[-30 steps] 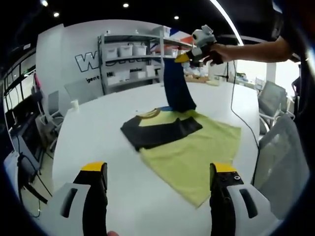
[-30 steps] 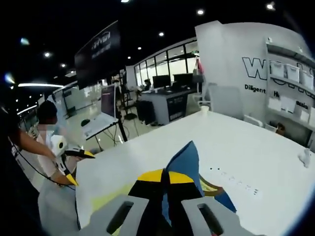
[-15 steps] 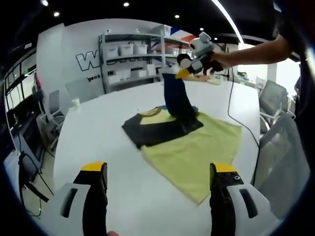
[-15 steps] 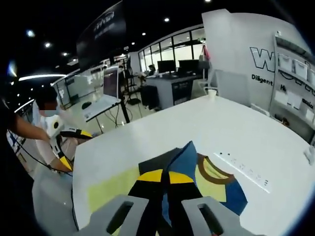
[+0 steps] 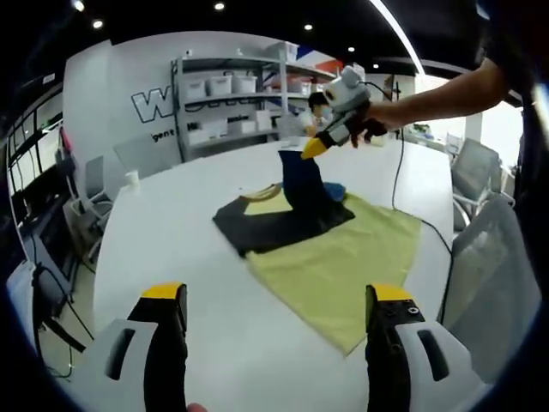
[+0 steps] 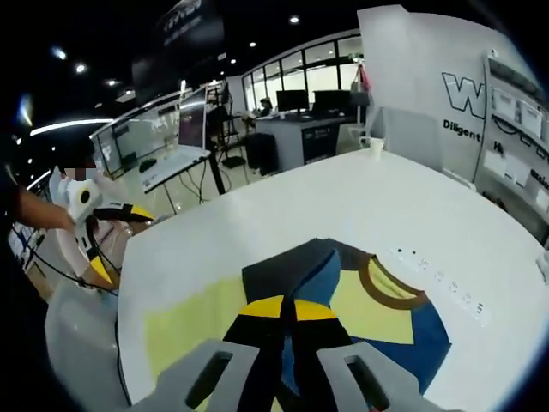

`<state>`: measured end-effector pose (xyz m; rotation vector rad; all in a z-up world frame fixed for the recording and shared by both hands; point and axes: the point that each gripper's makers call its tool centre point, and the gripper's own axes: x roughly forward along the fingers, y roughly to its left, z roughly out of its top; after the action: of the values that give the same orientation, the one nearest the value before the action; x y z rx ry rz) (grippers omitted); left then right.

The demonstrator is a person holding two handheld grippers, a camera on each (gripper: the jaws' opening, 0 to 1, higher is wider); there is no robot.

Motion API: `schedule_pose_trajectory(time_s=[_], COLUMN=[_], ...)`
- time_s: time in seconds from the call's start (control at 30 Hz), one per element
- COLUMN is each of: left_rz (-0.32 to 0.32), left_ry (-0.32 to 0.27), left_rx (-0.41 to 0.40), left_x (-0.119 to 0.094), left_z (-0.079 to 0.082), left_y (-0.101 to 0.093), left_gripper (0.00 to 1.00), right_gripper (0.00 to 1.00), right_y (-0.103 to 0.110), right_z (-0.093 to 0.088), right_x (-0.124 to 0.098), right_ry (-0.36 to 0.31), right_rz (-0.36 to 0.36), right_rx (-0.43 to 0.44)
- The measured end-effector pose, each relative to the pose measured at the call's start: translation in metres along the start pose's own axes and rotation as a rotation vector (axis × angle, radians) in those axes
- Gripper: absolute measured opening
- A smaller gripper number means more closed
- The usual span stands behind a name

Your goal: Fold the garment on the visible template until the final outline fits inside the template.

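left gripper view – far, across table (image 5: 171,249) | right gripper view – close above garment (image 6: 369,305) | shared: garment

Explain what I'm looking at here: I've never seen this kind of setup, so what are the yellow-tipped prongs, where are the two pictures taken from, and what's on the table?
A person holds a two-jaw gripper in each hand, and a fisheye camera rides on each one. In the left gripper view, the prongs at the bottom are the left gripper, jaws apart and holding nothing. Farther off, the person's hand carries the right gripper, which lifts part of the garment, a yellow, black and blue shirt lying on the white table. The right gripper view looks down along that gripper's own jaws, shut on blue fabric, with the left gripper at the far left. I can't make out a template outline.
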<state>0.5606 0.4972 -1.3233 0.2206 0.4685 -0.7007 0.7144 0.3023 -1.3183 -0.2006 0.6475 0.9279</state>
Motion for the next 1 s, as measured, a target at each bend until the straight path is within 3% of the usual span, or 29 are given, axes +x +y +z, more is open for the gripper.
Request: schedule_pose_trajectory(time_s=[0.3,1.0], left_rz=[-0.001,0.011], left_ry=[0.005,0.015], left_rx=[-0.002,-0.018], left_x=[-0.002,-0.008], left_z=[-0.004,-0.012], left_y=[0.000,0.006], left_gripper=[0.85,0.85], right_gripper=[0.00,0.00], right_y=[0.009,0.027], right_z=[-0.022,-0.056], right_x=[0.024,0.068], right_ry=[0.037,0.108], right_rz=[0.007,-0.010], right_rx=[0.036,0.096])
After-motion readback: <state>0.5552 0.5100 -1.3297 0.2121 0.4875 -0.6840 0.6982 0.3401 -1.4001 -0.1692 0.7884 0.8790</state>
